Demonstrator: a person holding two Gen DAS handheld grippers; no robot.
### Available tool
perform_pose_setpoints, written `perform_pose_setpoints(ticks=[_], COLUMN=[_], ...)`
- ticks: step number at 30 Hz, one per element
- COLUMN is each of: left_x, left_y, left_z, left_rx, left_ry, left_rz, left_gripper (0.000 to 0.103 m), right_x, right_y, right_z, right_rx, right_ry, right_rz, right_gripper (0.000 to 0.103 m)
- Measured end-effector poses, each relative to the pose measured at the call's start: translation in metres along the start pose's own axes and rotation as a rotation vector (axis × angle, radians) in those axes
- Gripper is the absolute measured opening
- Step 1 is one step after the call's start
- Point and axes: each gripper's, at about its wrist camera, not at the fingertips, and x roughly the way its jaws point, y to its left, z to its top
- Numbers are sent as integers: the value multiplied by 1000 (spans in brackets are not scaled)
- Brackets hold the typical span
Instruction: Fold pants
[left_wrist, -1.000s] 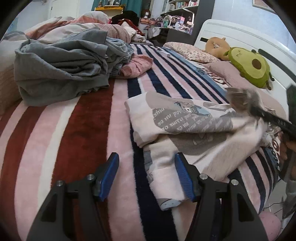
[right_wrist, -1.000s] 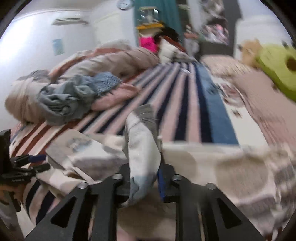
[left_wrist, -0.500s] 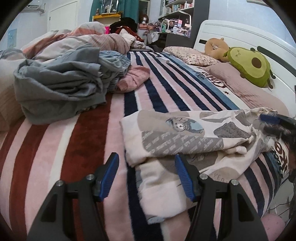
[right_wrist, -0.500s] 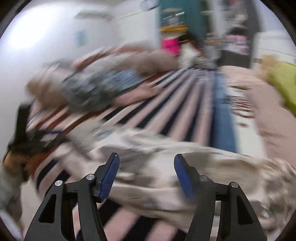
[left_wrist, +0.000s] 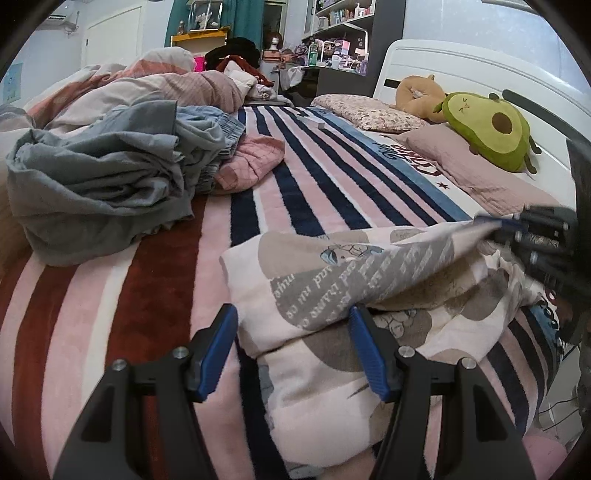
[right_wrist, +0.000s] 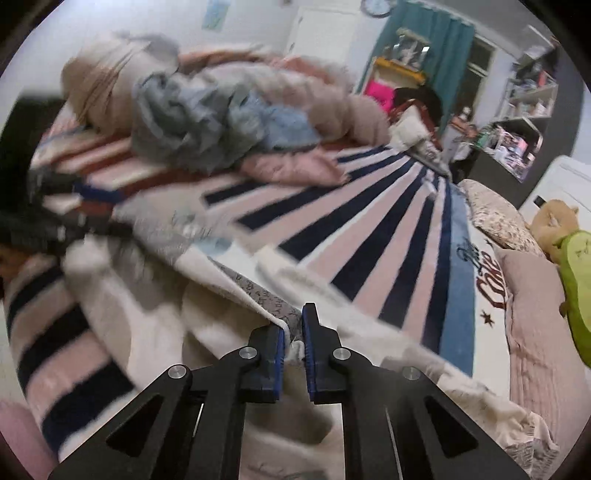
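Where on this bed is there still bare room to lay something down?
The striped blanket lies bare between the grey clothes pile and the pillows. It is crowded at the near edge, where the printed pants spread.

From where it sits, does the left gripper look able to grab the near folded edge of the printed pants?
Probably yes: the left gripper is open, with the printed pants right ahead and nothing between.

Soft, even indoor light, rather dim and cool, with only faint shadows. Left wrist view: sharp throughout; the striped blanket (left_wrist: 295, 192) and avocado plush (left_wrist: 491, 129) are crisp. Right wrist view: strong motion blur at left and centre, smearing the grey clothes pile (right_wrist: 207, 125). Both views show fisheye bending and dark vignetted corners. No glare.
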Motion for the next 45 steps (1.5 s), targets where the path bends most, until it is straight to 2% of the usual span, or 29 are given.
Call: perform_pose_setpoints(ticks=[4, 7, 14, 15, 16, 17, 18, 22, 25, 27, 30, 33, 34, 35, 36, 37, 43, 45], left_x=[2, 4, 7, 6, 5, 6, 7, 13, 13, 16, 22, 23, 23, 23, 22, 20, 1, -8], left_y=[-2, -4, -6, -5, -5, -5, -4, -10, -19, -22, -27, -27, -26, -25, -23, -21, -17, -17], left_z=[3, 4, 4, 5, 6, 8, 9, 16, 23, 28, 32, 33, 32, 32, 31, 30, 26, 27], left_rx=[13, 11, 11, 12, 13, 16, 18, 42, 79, 88, 108, 119, 117, 115, 107, 100, 83, 73], left_ry=[-1, 4, 7, 1, -5, -9, -10, -18, -47, -52, -54, -55, -52, -52, -58, -64, -105, -124], left_rz=[-4, -13, -8, 5, 17, 30, 35, 43, 53, 41, 39, 43, 46, 52, 54, 47, 23, 17], left_gripper=[59, 59, 59, 59, 59, 59, 59, 59, 59, 59, 51, 33, 19, 12, 11, 10, 6, 6], right_x=[-12, -22, -4, -4, -6, -9, -14, -25, -18, -7, 10, 21, 26, 30, 34, 38, 29, 20], right_y=[-18, -34, -46, -45, -45, -46, -47, -49, -39, -32, -20, -17, -16, -16, -15, -13, -22, -30], right_z=[21, 30, 16, 10, 8, 6, 4, -6, -17, -24, -29, -26, -24, -23, -21, -19, -12, -8], right_rx=[22, 55, 116, 136, 152, 175, 207, 341, 391, 419, 402, 397, 402, 406, 402, 384, 339, 321], right_ry=[-63, -74, 43, 47, 45, 34, 17, 15, 83, 123, 165, 140, 136, 133, 132, 131, 78, 52], right_rz=[-70, -111, -41, -22, -18, -5, 22, 234, 376, 431, 409, 376, 368, 368, 367, 351, 261, 197], right_gripper=[3, 3, 7, 20, 38, 45, 47, 47, 47, 47, 47, 47, 47, 44, 27, 5, 2, 0])
